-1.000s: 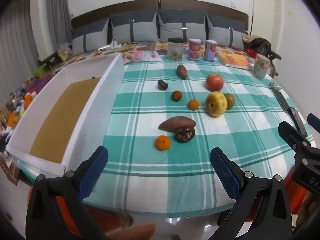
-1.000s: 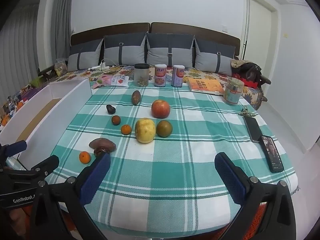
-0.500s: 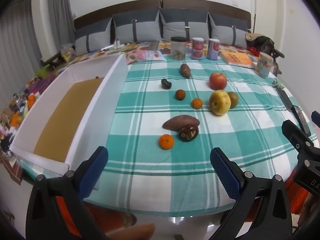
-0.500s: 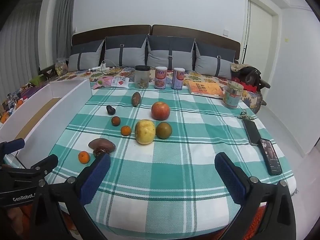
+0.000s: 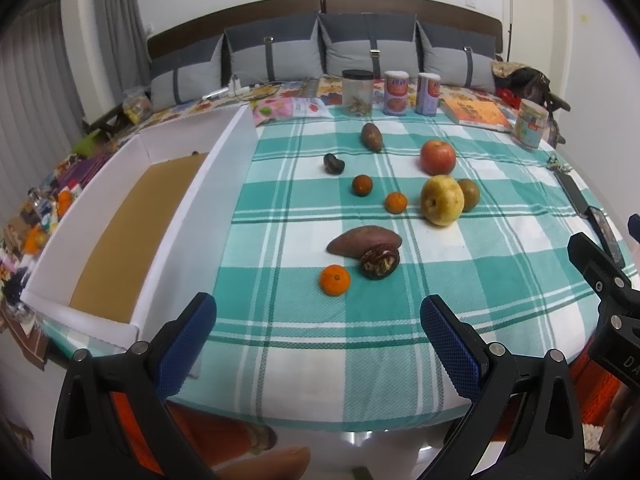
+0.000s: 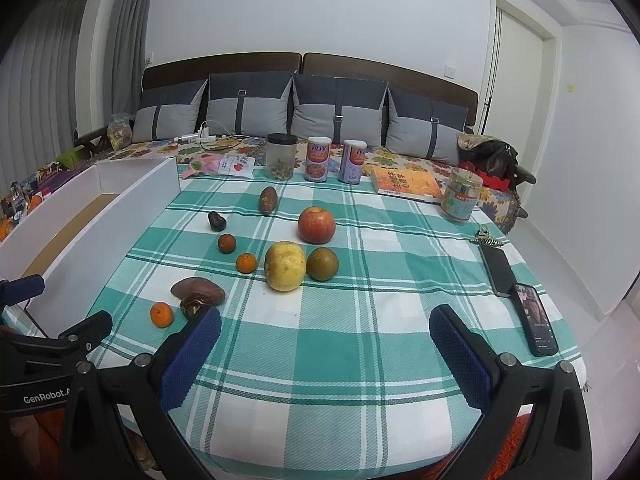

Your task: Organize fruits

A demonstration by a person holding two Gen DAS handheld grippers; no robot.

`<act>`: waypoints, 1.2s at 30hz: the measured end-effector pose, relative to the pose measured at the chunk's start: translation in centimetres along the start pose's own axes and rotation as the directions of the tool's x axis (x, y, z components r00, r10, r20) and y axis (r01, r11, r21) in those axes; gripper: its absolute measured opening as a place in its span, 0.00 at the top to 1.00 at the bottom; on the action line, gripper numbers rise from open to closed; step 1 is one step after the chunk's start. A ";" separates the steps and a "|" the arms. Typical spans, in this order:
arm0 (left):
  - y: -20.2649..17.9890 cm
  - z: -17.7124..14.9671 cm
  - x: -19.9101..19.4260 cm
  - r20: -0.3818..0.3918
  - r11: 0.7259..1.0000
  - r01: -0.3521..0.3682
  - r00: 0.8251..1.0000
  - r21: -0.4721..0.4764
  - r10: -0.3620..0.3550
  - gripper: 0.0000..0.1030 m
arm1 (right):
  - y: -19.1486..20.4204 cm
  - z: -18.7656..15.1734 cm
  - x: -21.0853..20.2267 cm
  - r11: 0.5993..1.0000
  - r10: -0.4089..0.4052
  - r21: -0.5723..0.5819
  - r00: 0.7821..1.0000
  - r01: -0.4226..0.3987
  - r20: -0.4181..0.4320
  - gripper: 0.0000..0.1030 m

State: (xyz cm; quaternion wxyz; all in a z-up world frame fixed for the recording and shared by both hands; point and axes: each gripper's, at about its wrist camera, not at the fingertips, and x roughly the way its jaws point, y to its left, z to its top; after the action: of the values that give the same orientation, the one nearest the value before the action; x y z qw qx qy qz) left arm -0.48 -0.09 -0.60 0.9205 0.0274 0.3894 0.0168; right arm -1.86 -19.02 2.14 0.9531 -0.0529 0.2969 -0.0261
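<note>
Hovering at the near table edge: left gripper [image 5: 318, 322] and right gripper [image 6: 325, 334], both spread wide, nothing held. Fruits lie loose on the checked cloth [image 5: 500, 280]; nearest the left is a small orange [image 5: 335, 279], just beside a brown split fruit [image 5: 380, 261]. White box [image 5: 192, 216] at left holds none. Judged: pre-grasp, sorting not begun. Next: advance left, straddle the orange, avoid nudging its neighbour.
</note>
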 end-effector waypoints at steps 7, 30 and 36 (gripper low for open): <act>-0.1 -0.1 0.1 -0.001 1.000 -0.001 1.000 0.000 0.001 0.01 | 0.1 -0.1 0.0 1.000 -0.018 -0.002 1.000 0.018 0.005 0.00; -0.3 -0.5 0.4 -0.025 1.000 0.005 1.000 0.010 -0.004 0.01 | 0.1 -0.3 0.2 0.999 -0.054 0.003 0.998 0.054 0.014 0.00; -0.3 -0.5 0.7 -0.036 1.000 0.008 0.999 0.009 -0.008 0.01 | 0.0 -0.4 0.4 0.998 -0.058 0.009 0.998 0.058 0.007 0.00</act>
State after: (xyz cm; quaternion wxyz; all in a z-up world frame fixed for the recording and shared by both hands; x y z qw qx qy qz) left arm -0.38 -0.32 -1.45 0.9134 0.0299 0.4059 0.0119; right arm -1.78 -19.12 1.58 0.9533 -0.0575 0.2915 -0.0547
